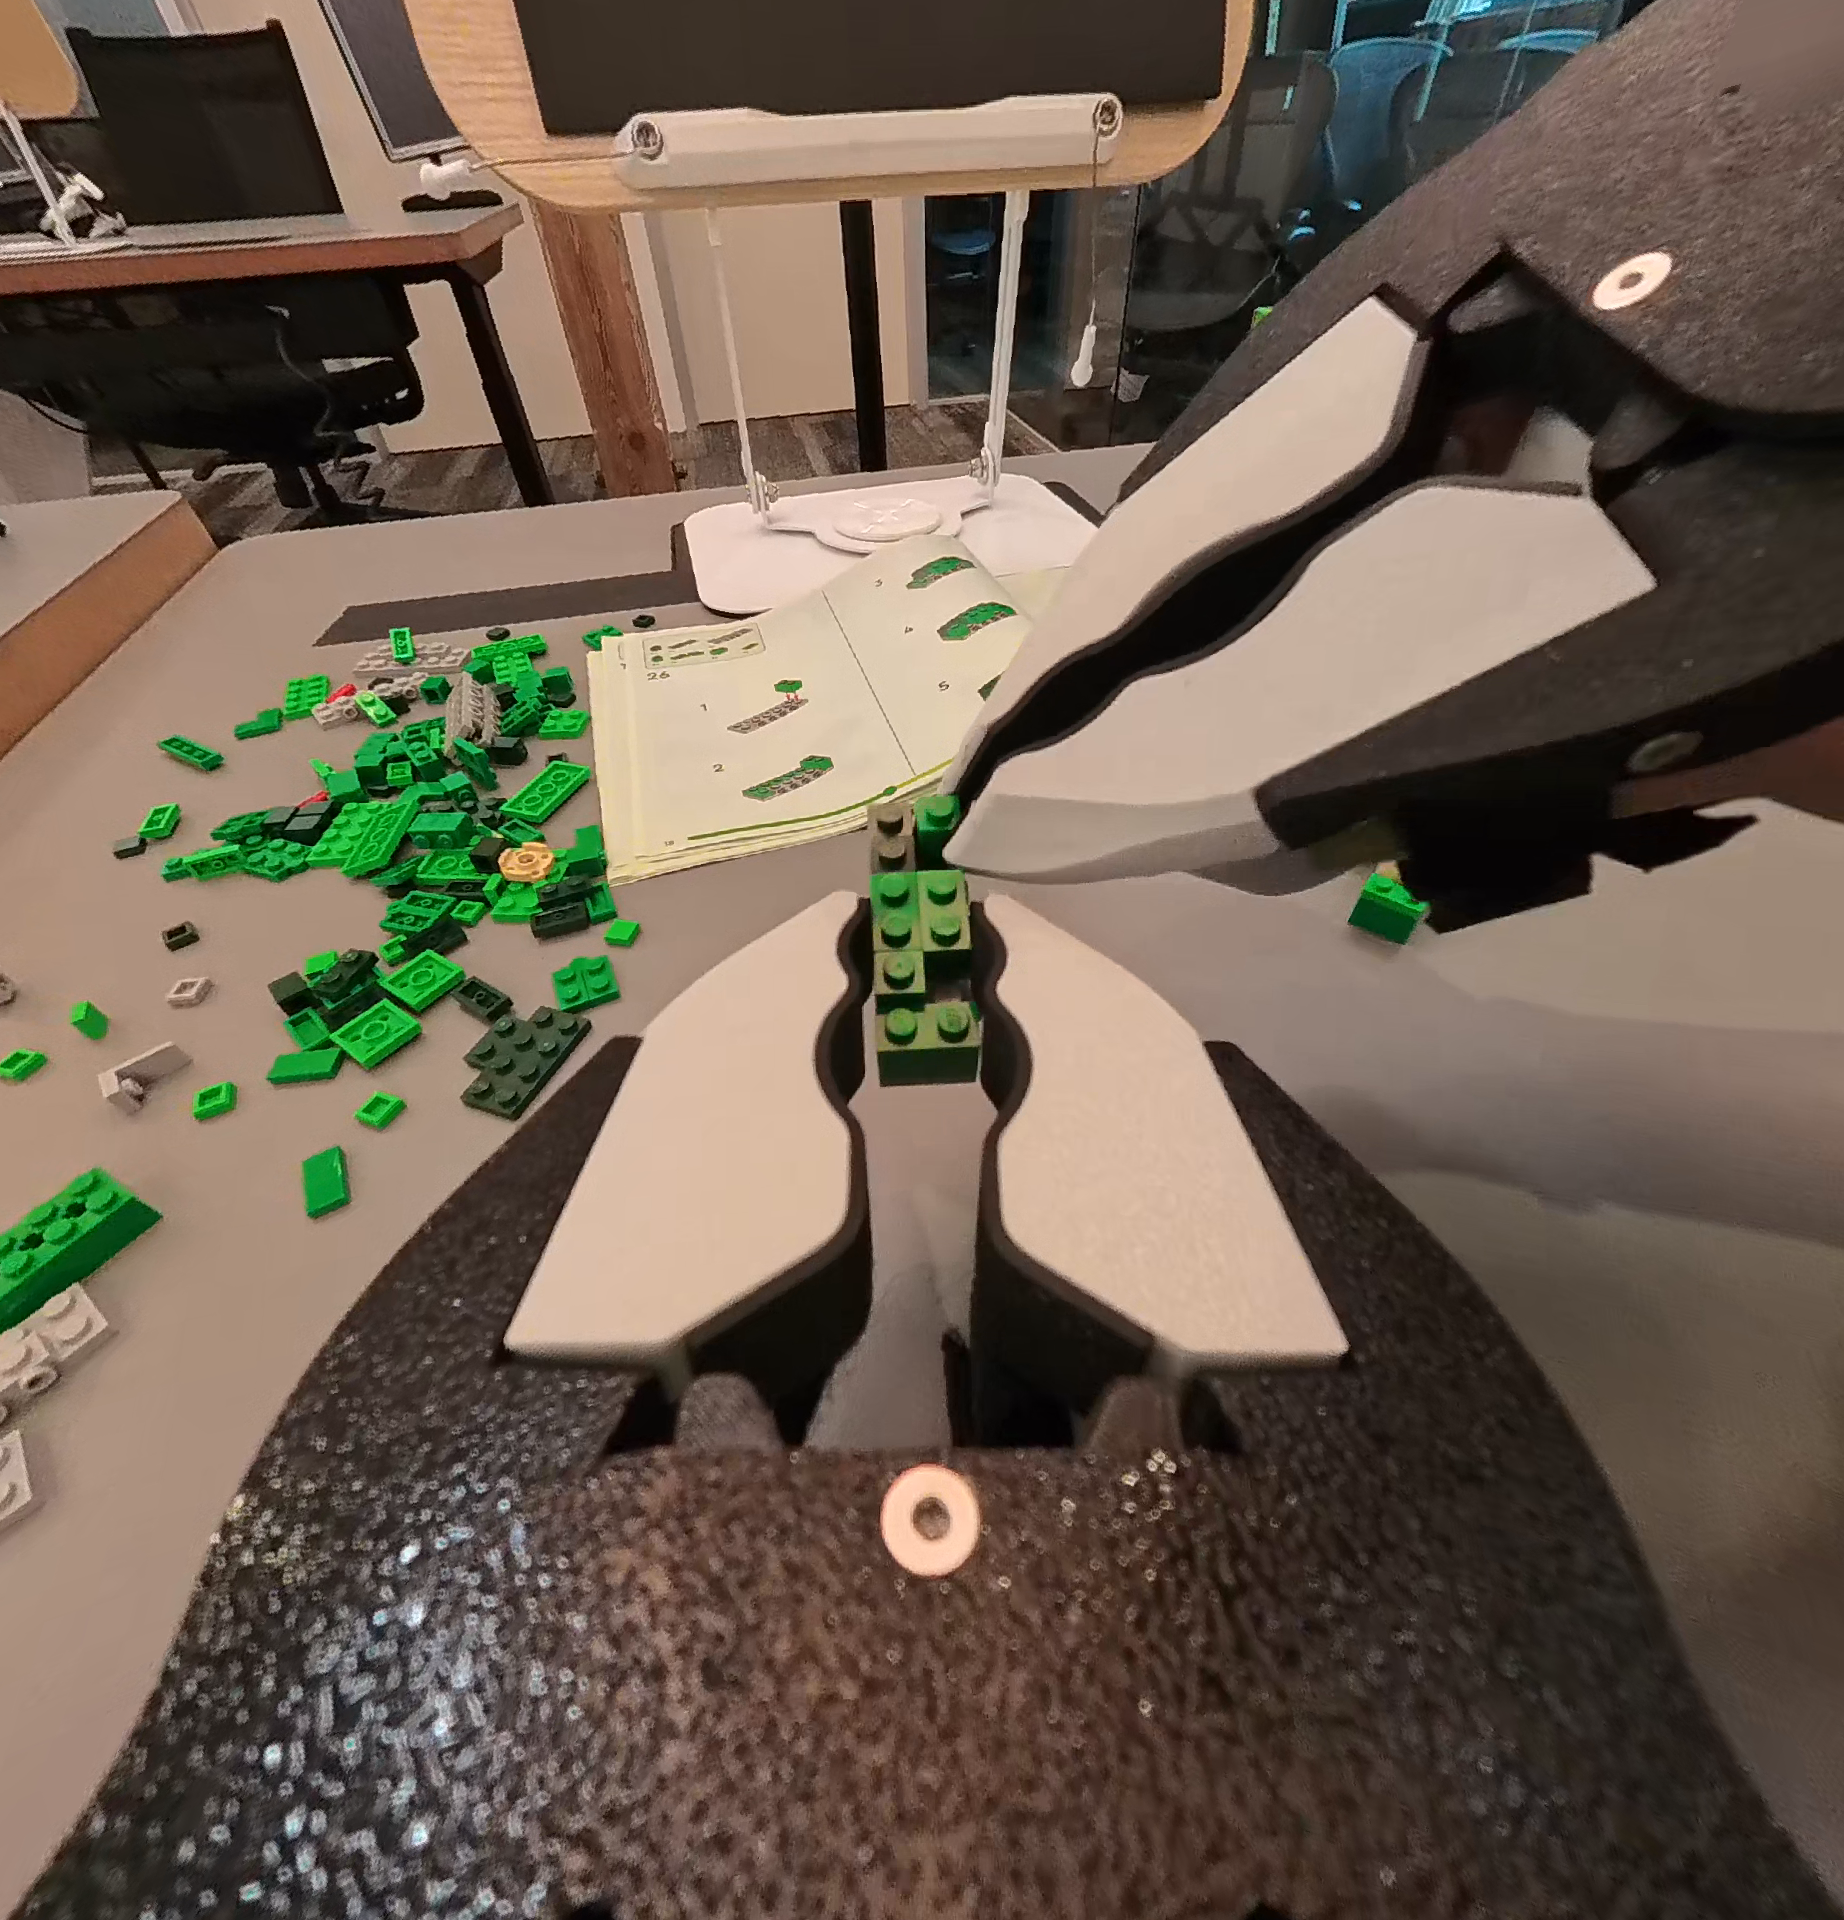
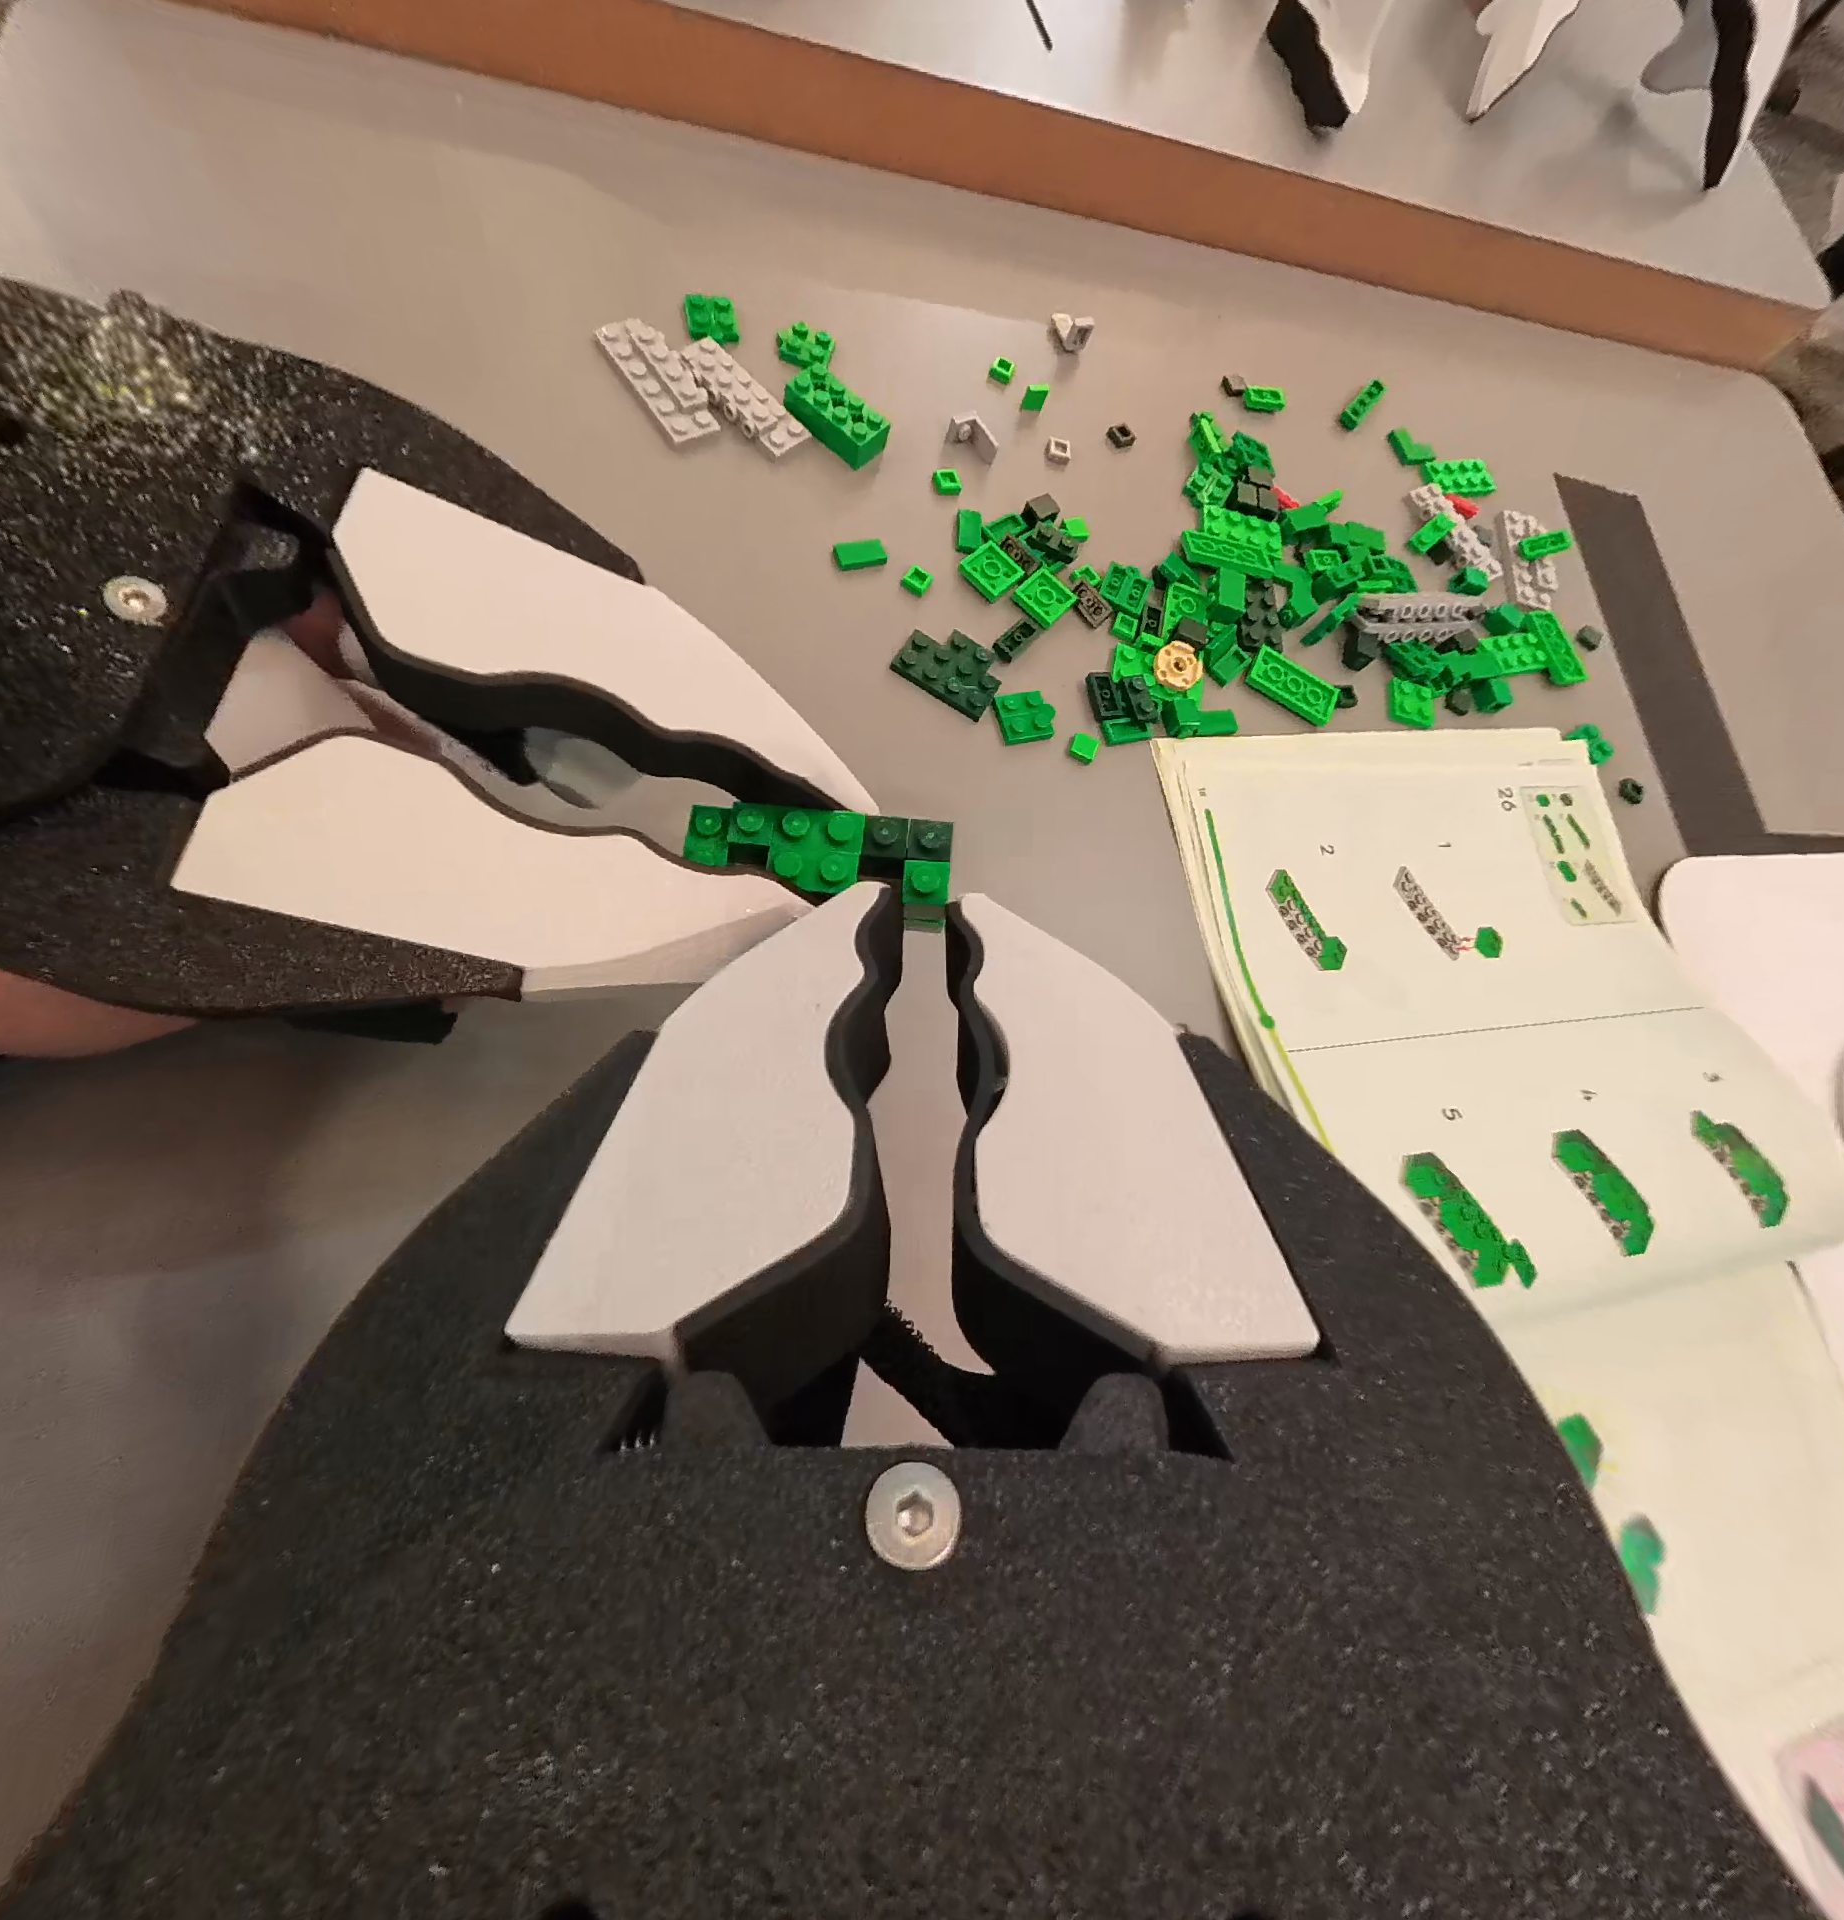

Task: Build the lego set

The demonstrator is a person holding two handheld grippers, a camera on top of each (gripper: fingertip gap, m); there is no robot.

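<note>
A narrow green lego assembly [image 1: 923,956] of light and dark green bricks sits between my left gripper's [image 1: 918,909] fingers, held above the grey table [image 1: 1520,1351]. In the right wrist view the assembly [image 2: 793,836] sticks out of the left gripper [image 2: 835,862] from the left. My right gripper [image 2: 923,904] is shut on a small green brick [image 2: 926,885] at the assembly's far end. In the left wrist view the right gripper [image 1: 954,821] comes in from the upper right, its tips on that small green brick [image 1: 933,816].
A pile of loose green and grey pieces [image 1: 419,821] lies to the left, also in the right wrist view [image 2: 1261,603]. An open instruction booklet [image 1: 772,727] lies behind. A white stand base [image 1: 876,530] stands beyond it. One green brick [image 1: 1385,909] lies under the right gripper. Both grippers' tips are close together, under 4 cm apart.
</note>
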